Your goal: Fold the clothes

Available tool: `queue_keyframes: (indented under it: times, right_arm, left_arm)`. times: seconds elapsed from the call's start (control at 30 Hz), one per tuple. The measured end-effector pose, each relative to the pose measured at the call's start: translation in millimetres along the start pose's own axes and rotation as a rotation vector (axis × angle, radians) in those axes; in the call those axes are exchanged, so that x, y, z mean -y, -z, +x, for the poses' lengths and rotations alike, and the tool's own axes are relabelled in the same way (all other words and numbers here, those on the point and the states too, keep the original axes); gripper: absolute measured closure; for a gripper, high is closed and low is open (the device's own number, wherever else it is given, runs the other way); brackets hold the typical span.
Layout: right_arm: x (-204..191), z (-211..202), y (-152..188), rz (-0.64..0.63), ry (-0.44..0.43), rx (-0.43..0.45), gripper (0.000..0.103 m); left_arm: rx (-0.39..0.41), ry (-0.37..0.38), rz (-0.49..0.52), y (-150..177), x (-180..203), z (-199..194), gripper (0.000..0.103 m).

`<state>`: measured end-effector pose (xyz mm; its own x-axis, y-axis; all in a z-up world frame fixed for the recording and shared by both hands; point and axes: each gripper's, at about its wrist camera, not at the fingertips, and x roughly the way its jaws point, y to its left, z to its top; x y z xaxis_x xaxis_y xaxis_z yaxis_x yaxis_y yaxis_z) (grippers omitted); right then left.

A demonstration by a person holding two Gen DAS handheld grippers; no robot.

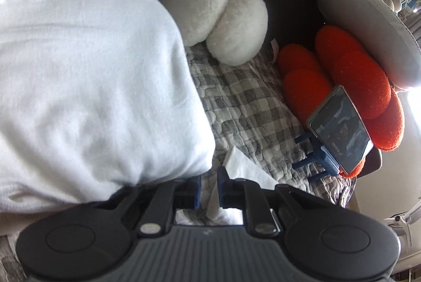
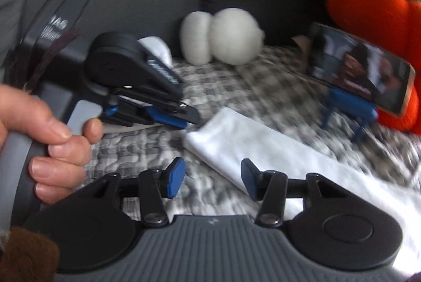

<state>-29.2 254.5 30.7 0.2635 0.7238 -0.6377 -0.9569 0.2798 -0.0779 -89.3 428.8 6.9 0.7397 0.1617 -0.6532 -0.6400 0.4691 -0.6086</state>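
The left claw (image 1: 209, 188) has its blue pads drawn close together with a thin fold of white cloth (image 1: 86, 76) pinched between them; the rest of that cloth hangs in a big soft mass filling the left half of the left wrist view. In the right wrist view the same claw (image 2: 188, 119) shows at the left, held in a bare hand (image 2: 50, 140), its tips meeting the far-left corner of the white cloth (image 2: 263, 150), which lies there as a long folded strip running across the checked grey quilt (image 2: 236, 87) toward the near right.

The right claw (image 2: 211, 175) hovers low over the near edge of that strip with its fingers spread well apart, gripping nothing.

Farther back, a white fluffy cushion (image 1: 215, 16) rests against the dark grey sofa back (image 2: 131, 0). On the right, a phone (image 1: 342, 128) with a lit screen leans on a small blue stand (image 1: 318, 158), propped against an orange flower-shaped cushion (image 1: 360, 76). A light grey pillow (image 1: 368, 19) sits behind the orange one. The right wrist view is blurred at the edges.
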Motion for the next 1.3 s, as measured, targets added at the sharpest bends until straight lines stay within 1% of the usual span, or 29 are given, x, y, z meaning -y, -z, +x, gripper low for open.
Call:
queue_keyframes:
  times: [0.13,0.23,0.27,0.33,0.37,0.43,0.53,0.67,0.7,0.8,0.9,1.03,1.13,1.23,1.3]
  right_arm:
    - [-17,18,-8,-0.109,0.004,-0.014,0.053]
    - [-17,31,-10,-0.132,0.027,-0.040,0.058]
    - [-15,34,-10,-0.126,0.021,-0.039,0.062]
    - [-13,38,-10,-0.110,0.014,-0.035,0.078]
    - [-13,38,-11,-0.098,0.018,-0.031,0.089]
    - [-12,37,-13,-0.068,0.024,-0.019,0.091]
    - [2,24,-14,0.071,0.003,0.041,0.091]
    - [30,-3,-15,0.294,-0.037,0.145,0.091]
    - [38,-11,-13,0.348,-0.033,0.170,0.091]
    - [64,-36,-4,0.507,0.015,0.229,0.092]
    - [95,-70,12,0.681,0.056,0.323,0.092]
    - [139,-133,46,0.918,0.106,0.476,0.092]
    - [163,-184,76,1.033,0.180,0.575,0.092]
    - [184,-233,113,1.130,0.233,0.645,0.092]
    - [197,-260,139,1.188,0.259,0.661,0.092]
  left_arm:
    - [-0.008,0.015,-0.018,1,-3,0,0.090]
    - [-0.010,0.022,-0.032,0,-5,0,0.092]
    - [-0.012,0.024,-0.037,-1,-7,0,0.092]
    - [-0.014,0.027,-0.041,-1,-8,0,0.093]
    - [-0.014,0.029,-0.043,-1,-9,0,0.093]
    - [-0.014,0.034,-0.051,-2,-11,0,0.093]
    - [-0.012,0.044,-0.063,-2,-13,-1,0.093]
    - [-0.006,0.043,-0.058,-1,-12,-1,0.093]
    - [-0.003,0.042,-0.052,-1,-11,-1,0.092]
    - [0.004,0.030,-0.022,1,-5,-1,0.092]
    - [0.010,0.014,0.011,2,0,0,0.092]
    - [0.025,-0.014,0.065,5,11,0,0.092]
    - [0.040,-0.028,0.130,10,28,-2,0.092]
    - [0.050,-0.020,0.230,24,57,-4,0.092]
    - [0.055,-0.011,0.302,35,78,-6,0.091]
